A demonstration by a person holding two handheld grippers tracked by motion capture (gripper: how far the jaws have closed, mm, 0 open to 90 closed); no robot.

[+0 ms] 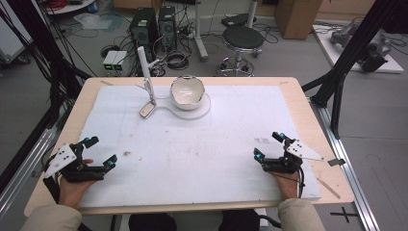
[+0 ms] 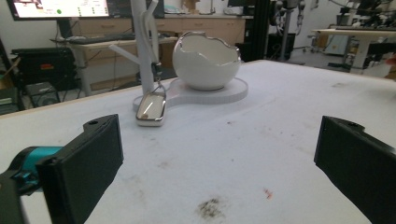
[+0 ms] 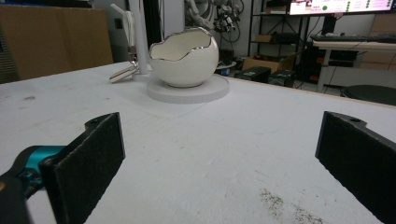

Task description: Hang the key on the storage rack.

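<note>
White eggshell-shaped bowl (image 1: 187, 91) stands on its round base at the far middle of the table (image 1: 298, 96), beside a white stand (image 1: 146, 72).
The left hand-held gripper (image 1: 100, 152) and right hand-held gripper (image 1: 268, 144) rest at the near corners, well apart from the bowl, both with jaws spread wide and holding nothing.

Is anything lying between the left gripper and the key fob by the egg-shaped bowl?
No object: between the left gripper and the key fob there is bare white mat with faint smudges, as the high view and left gripper view show.
</note>
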